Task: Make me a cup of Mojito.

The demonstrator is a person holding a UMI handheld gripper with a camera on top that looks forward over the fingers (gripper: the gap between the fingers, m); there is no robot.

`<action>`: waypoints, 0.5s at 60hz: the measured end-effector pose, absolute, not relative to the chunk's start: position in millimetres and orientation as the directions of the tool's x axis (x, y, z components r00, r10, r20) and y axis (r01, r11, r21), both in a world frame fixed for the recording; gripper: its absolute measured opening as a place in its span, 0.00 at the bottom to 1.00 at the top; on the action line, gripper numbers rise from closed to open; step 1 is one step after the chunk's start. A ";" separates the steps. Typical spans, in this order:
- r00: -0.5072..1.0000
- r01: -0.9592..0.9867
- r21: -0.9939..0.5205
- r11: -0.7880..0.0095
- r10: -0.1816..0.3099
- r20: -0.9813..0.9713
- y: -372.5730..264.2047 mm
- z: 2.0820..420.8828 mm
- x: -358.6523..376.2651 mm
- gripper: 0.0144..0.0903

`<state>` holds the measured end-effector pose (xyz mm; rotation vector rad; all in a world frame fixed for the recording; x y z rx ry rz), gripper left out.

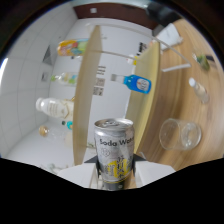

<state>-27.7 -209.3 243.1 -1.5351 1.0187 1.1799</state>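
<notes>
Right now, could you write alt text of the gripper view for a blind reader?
The tongs hold a soda water can, tilted above a wooden table. An empty clear glass and a blue-labelled bottle rest on the table beyond.

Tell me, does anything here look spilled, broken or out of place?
Nothing looks spilled or damaged. The claw is shut on a soda water can, its tab end in view. An empty clear glass shows on the wooden counter beyond it. The whole view is tilted, so the glass and shelves look sideways.

Gripper fingers clamped on soda water can; clear glass beside it on wooden table.
</notes>
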 end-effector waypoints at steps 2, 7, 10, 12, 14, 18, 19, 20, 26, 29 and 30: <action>0.395 -0.899 -0.372 -0.232 -0.060 -0.917 -208.8 246.8 -27.9 0.48; 0.755 -0.644 -0.740 -0.192 -0.009 -0.655 -209.9 262.9 -29.9 0.48; 0.867 -0.491 -0.856 -0.160 0.010 -0.499 -209.8 269.0 -33.8 0.48; 0.911 -0.406 -0.903 -0.140 0.022 -0.413 -208.5 270.8 -37.8 0.48; 0.942 -0.330 -0.935 -0.128 0.028 -0.336 -206.9 270.2 -41.5 0.48; 0.973 -0.220 -0.968 -0.119 0.042 -0.226 -202.3 260.2 -51.5 0.48; 0.977 -0.200 -0.972 -0.120 0.049 -0.208 -201.3 256.6 -54.8 0.48; 0.980 -0.184 -0.975 -0.123 0.055 -0.192 -200.4 252.3 -57.5 0.48; 0.991 -0.096 -0.982 -0.165 0.078 -0.110 -193.4 215.8 -69.4 0.48; 0.992 -0.073 -0.979 -0.189 0.084 -0.091 -190.7 194.6 -74.5 0.48; 0.992 -0.070 -0.977 -0.201 0.089 -0.089 -189.5 188.0 -75.9 0.48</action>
